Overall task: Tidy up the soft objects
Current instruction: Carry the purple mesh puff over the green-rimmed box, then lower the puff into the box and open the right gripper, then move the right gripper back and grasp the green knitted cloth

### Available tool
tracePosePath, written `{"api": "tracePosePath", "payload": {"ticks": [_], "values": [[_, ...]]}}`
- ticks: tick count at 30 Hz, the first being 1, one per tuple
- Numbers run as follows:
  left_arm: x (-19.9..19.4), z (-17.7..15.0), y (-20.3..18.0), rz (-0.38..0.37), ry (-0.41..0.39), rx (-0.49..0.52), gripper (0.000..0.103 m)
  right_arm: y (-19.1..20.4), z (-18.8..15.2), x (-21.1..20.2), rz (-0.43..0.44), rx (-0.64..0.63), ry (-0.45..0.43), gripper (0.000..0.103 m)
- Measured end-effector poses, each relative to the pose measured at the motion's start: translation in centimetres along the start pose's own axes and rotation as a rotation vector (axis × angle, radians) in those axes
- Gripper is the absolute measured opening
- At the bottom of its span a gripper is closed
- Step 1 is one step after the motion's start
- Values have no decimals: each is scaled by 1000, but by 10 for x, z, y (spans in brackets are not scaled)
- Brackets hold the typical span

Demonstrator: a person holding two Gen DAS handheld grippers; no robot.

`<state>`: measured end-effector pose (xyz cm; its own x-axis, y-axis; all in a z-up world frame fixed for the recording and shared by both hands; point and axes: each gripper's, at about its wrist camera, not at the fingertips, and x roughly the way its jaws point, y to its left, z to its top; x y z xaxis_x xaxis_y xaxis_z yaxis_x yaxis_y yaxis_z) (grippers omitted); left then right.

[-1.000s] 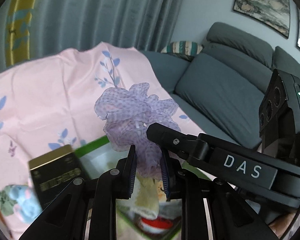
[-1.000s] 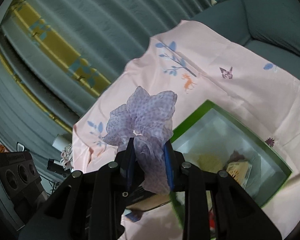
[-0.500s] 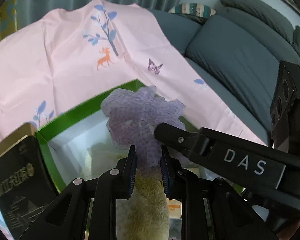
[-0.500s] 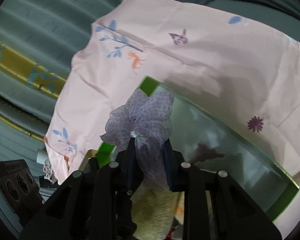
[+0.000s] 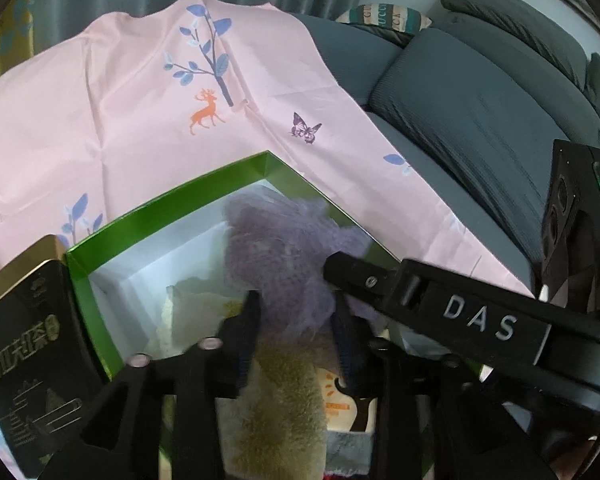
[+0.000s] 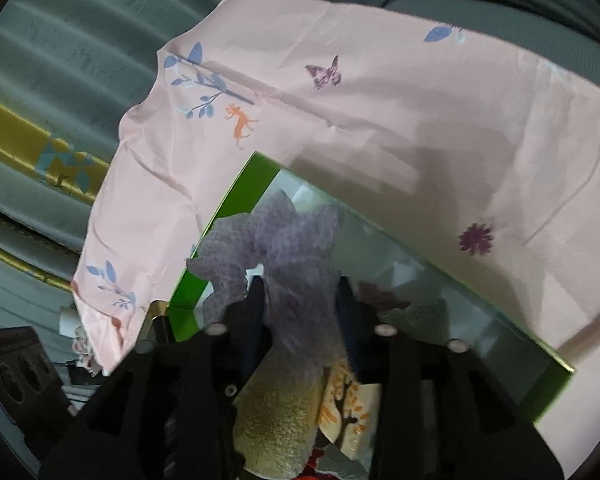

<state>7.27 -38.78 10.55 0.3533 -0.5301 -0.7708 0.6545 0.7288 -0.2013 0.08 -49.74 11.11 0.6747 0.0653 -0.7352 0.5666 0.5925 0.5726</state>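
While both claws pinch the lilac scrunchie (image 5: 288, 264), it overhangs the green box (image 5: 172, 208).

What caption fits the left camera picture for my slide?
Both hand-held grippers, left and right, hold a purple scrunchie over the green box on pink cloth.

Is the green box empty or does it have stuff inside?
Not empty. The green-rimmed open box holds a tan fuzzy plush and a printed cloth.

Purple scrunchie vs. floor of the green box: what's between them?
Below the purple scrunchie the green box already holds a tan plush item and a printed cloth. Clearest in the right wrist view; both grippers, left and right, grip it.
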Motion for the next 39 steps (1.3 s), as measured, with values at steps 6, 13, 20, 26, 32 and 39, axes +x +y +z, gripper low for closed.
{"api": "tracePosePath", "payload": {"ticks": [6,13,20,26,32,39], "values": [[-26,-2,0,-33,-33,-6,66,1,-4,-28,40,-5,-51,70],[-80,-9,2,-65,-94,-14,82,23,-21,-72,58,-93,-159,91],[-155,-34,26,-50,-165,-58,85,45,-44,-112,78,-205,-230,98],[-237,-77,81,25,-270,-147,90,77,-74,-153,188,-320,-270,102],[-288,-142,155,153,-310,-313,91,116,-117,-157,234,-456,-217,102],[-274,-220,236,267,-232,-514,91,182,-168,-88,160,-624,-28,100]]}}
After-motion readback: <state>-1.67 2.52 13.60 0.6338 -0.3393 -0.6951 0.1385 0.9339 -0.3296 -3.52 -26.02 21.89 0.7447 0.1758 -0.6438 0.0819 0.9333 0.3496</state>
